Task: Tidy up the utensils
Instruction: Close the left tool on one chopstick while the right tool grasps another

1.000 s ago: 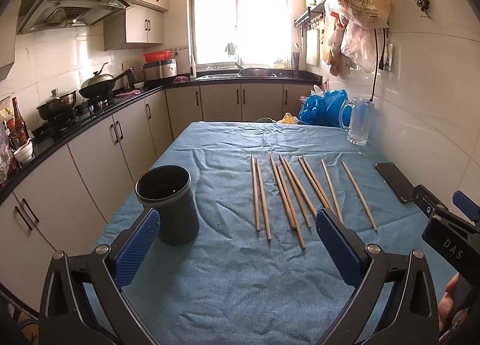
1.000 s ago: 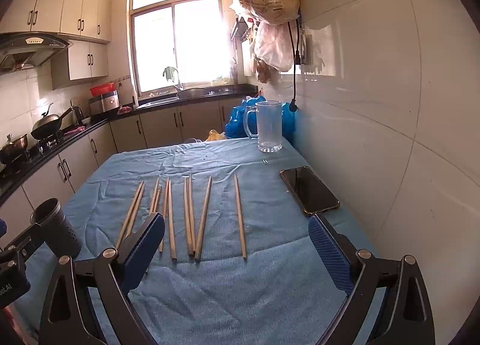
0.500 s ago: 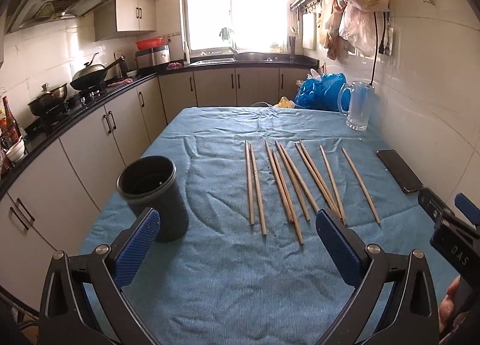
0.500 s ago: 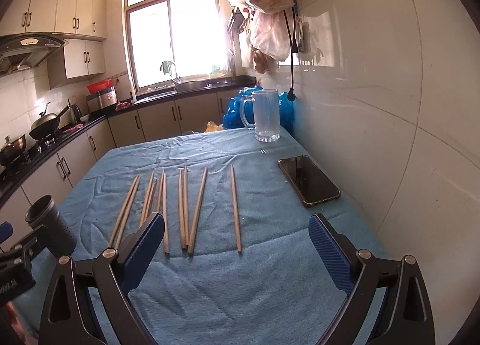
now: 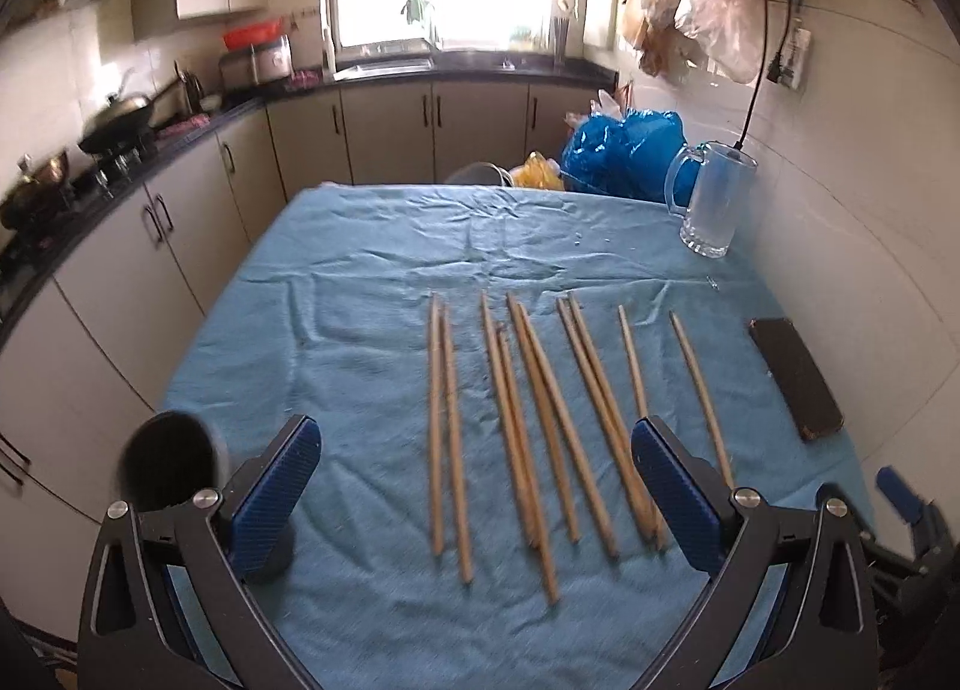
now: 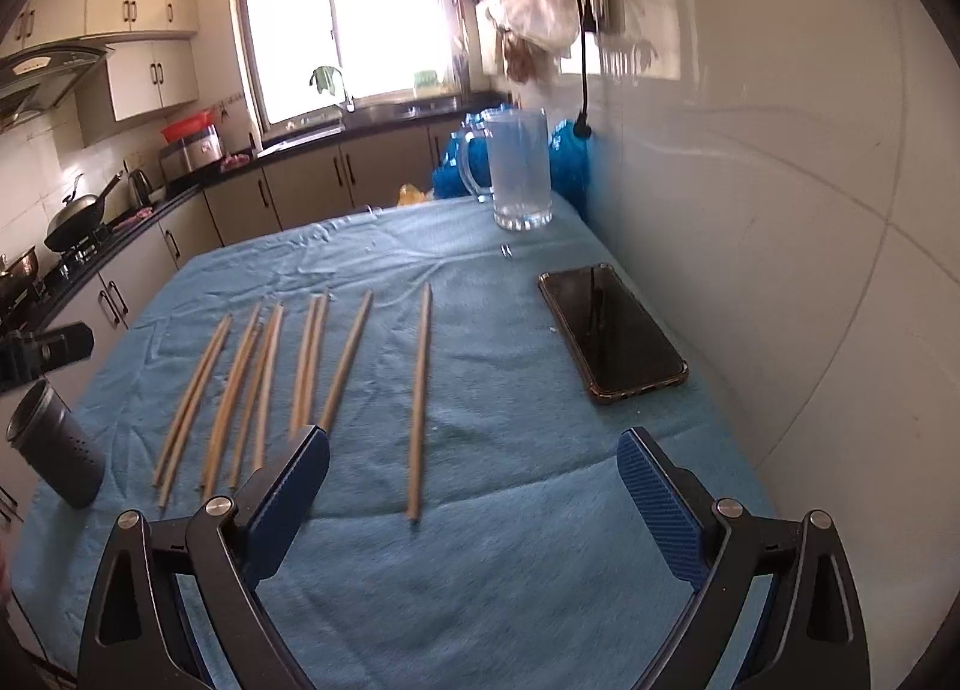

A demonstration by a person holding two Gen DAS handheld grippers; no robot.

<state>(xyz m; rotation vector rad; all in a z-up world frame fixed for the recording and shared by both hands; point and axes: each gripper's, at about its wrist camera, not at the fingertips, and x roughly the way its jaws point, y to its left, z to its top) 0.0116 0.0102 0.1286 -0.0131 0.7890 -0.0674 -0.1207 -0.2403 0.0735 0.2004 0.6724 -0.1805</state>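
While both sets of jaws stand wide and empty over the worktop (image 5: 360, 294), I judge the first pickup is in hand: my right gripper (image 6: 474, 486) must close on the lone chopstick (image 6: 418, 396), then carry it to the holder (image 6: 57, 459).

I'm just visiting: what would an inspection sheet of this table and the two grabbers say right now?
Surface: blue cloth, wrinkled, covers the table.
Job's things: ten chopsticks lying roughly side by side; dark holder upright at the cloth's left edge, apart from them.
Clutter: phone face up by the wall; glass mug at the far end.
Grippers: left gripper and right gripper both open, holding nothing.
Cables: black cable hanging on the wall.
Surroundings: kitchen cabinets, window, wok on the stove.
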